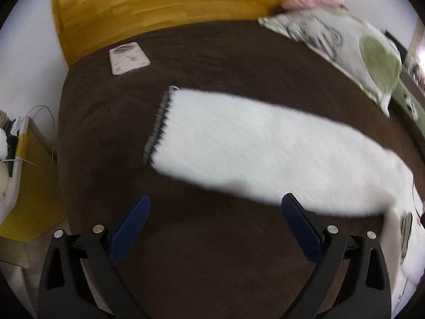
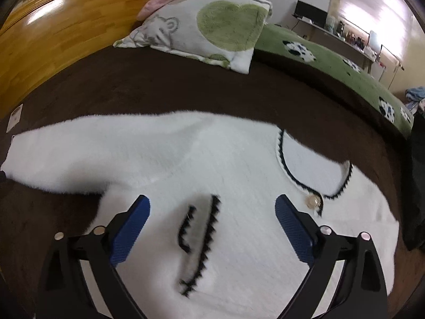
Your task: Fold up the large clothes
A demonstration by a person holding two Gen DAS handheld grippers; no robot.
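Currently both tongs stand apart, empty: left gripper point(image 1: 215, 199) hovers over the brown plush bedspread point(image 1: 212, 61), the fluffy white black-trimmed sweater point(image 2: 239, 164)'s sleeve point(image 1: 252, 143) just ahead; right gripper point(image 2: 212, 200) sits above its chest. Best next: clamp the cuff point(image 1: 159, 125), fold inward flat.

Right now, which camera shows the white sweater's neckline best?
The right wrist view: the sweater's black-trimmed neckline and button show there. The left wrist view shows only a sleeve and its trimmed cuff.

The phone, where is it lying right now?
The phone lies flat on the brown blanket in the left camera's upper left, near the wooden headboard, beyond the sweater's cuff.
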